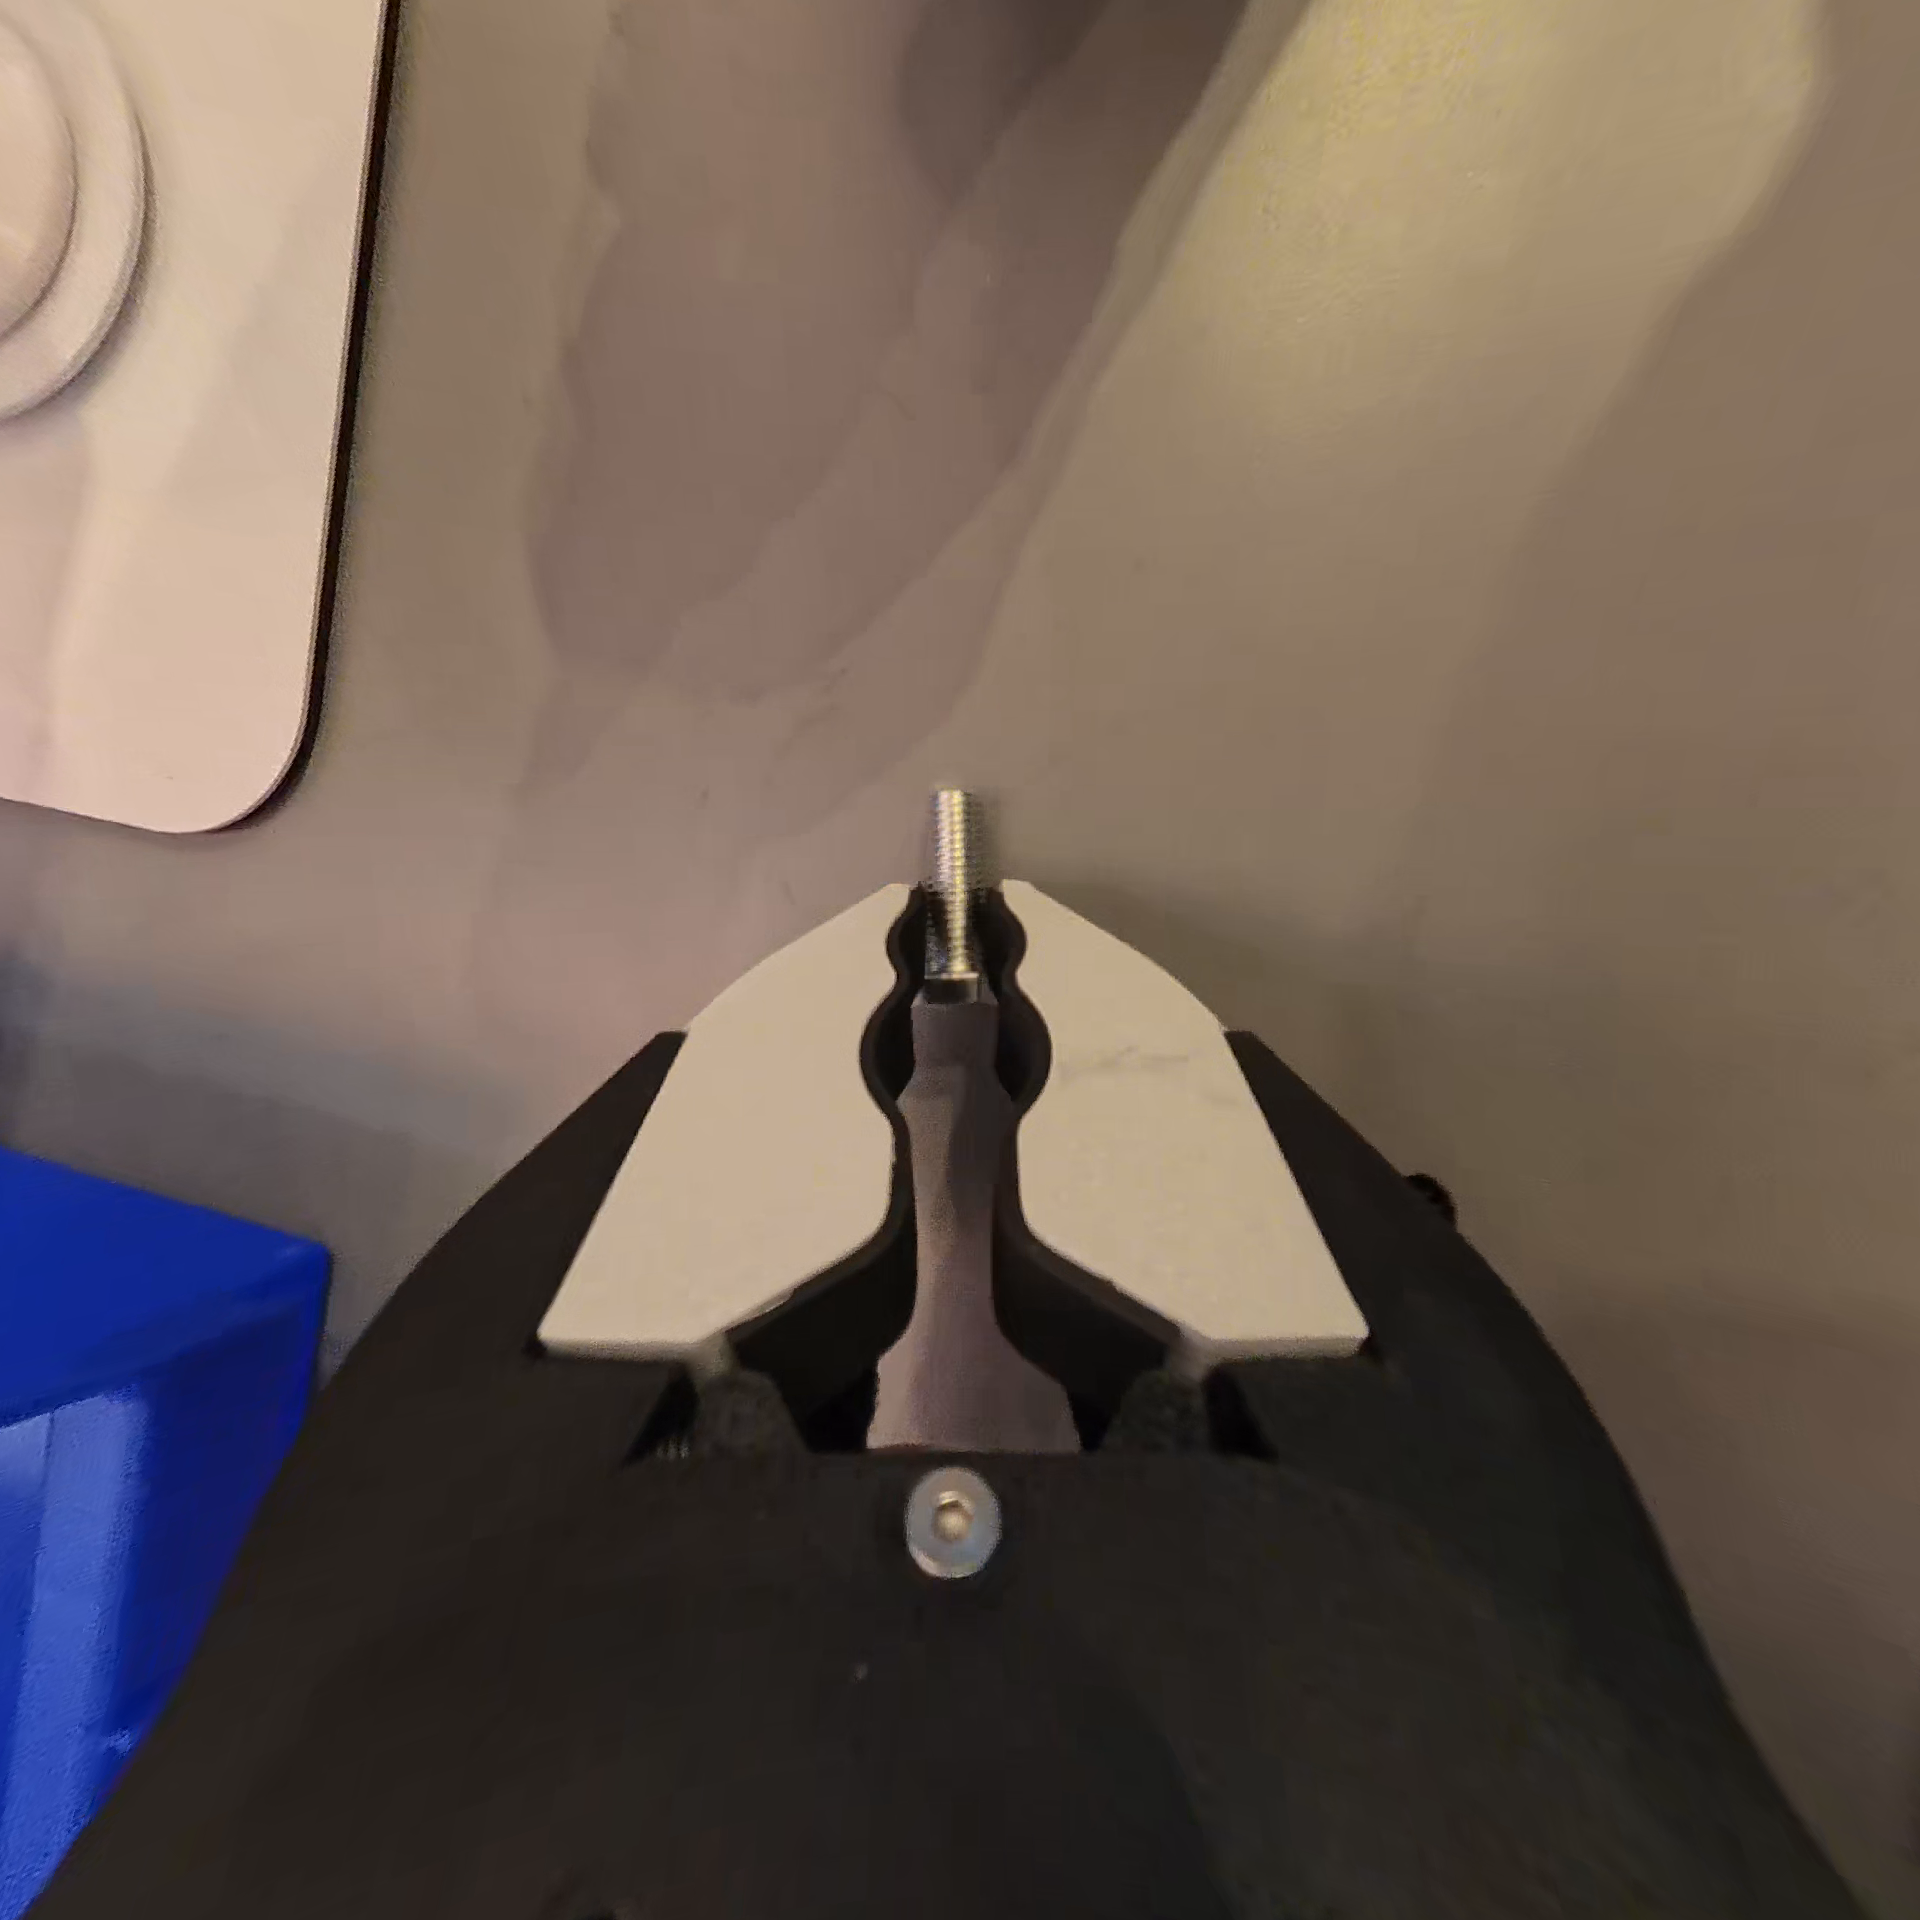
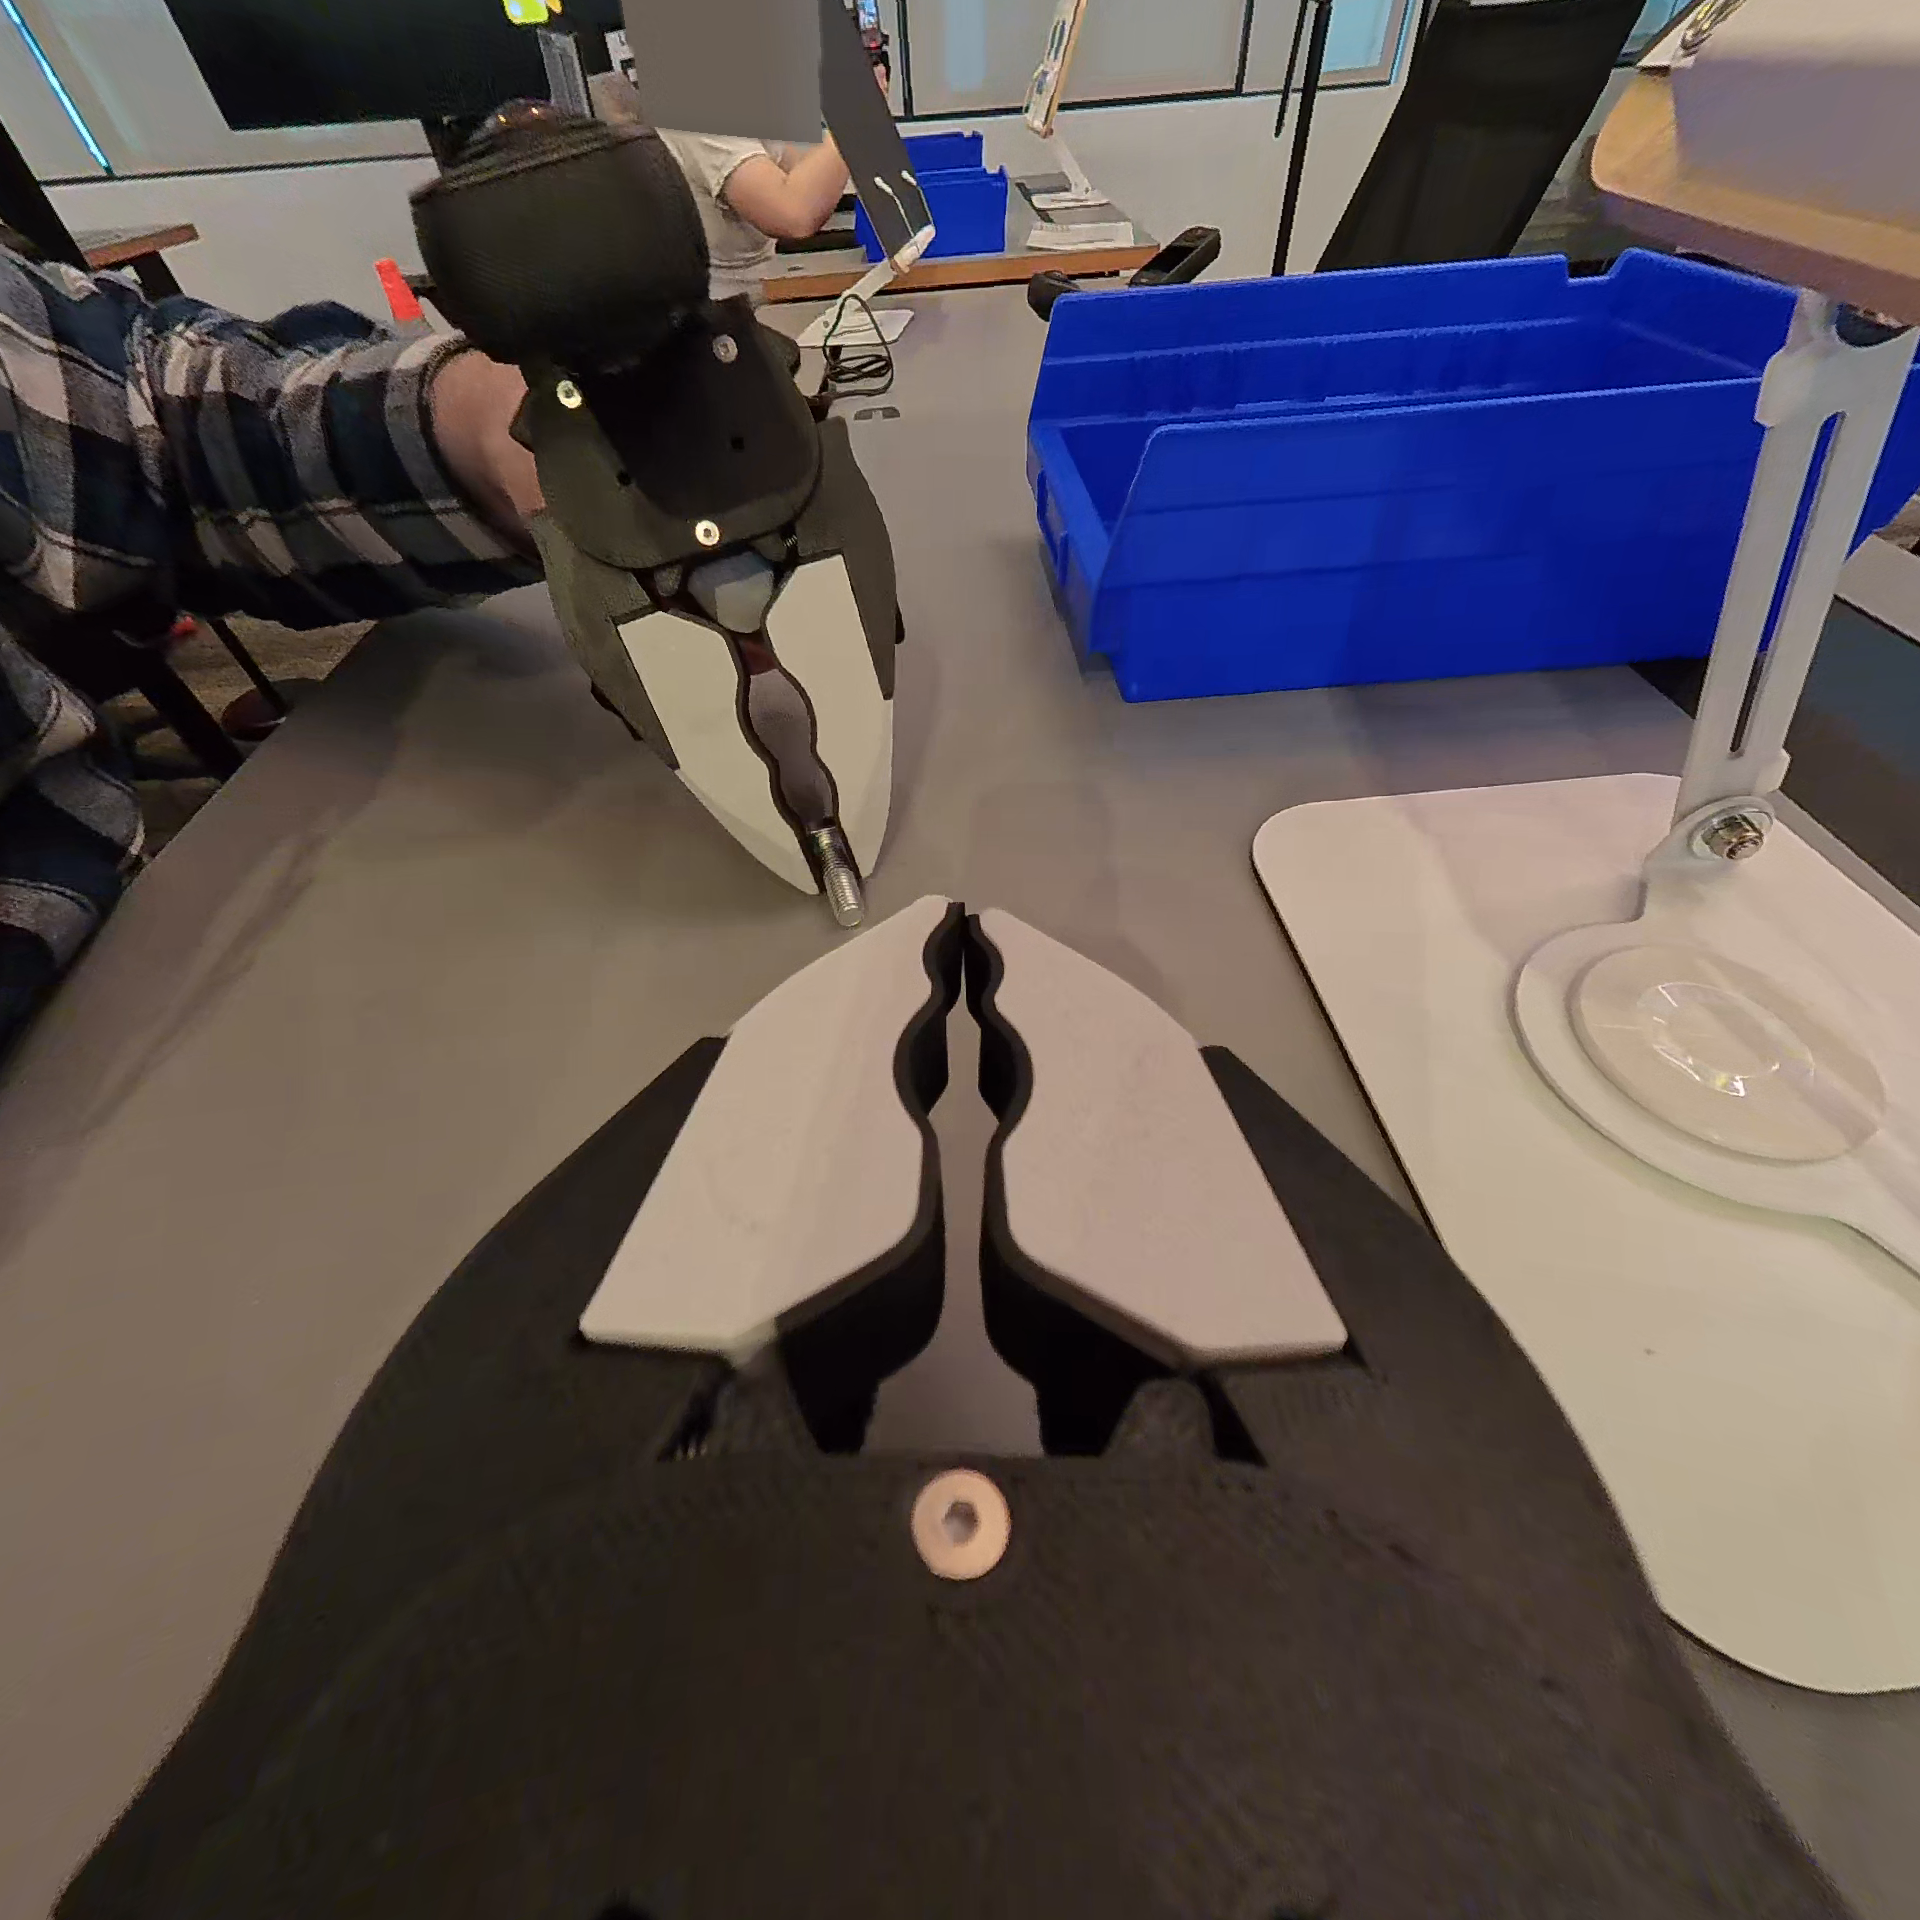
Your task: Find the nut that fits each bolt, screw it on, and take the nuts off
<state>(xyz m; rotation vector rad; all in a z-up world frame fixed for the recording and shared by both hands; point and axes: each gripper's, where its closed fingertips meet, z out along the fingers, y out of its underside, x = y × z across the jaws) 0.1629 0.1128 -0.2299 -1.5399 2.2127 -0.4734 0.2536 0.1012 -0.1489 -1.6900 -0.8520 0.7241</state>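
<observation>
On the table (image 2: pixel 312 935), the bolt (image 2: pixel 844 902) juts from the left gripper (image 2: pixel 831 883) just ahead and left of the right gripper (image 2: pixel 961 920), with the bin (image 2: pixel 1403 499) behind and the stand's base plate (image 2: pixel 1455 1143) to the right.

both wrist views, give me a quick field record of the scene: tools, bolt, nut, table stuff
left tool: shut on a silver bolt, threaded end sticking out past the fingertips, head back between the fingers
right tool: fingertips together, nothing seen between them
nut: none visible on the bolt or on the table
bolt tip: points down toward the grey table, just ahead of the right tool's tips
blue bin: on the table, far right
white stand base: right of the right tool
person: plaid sleeve behind the left tool
</observation>
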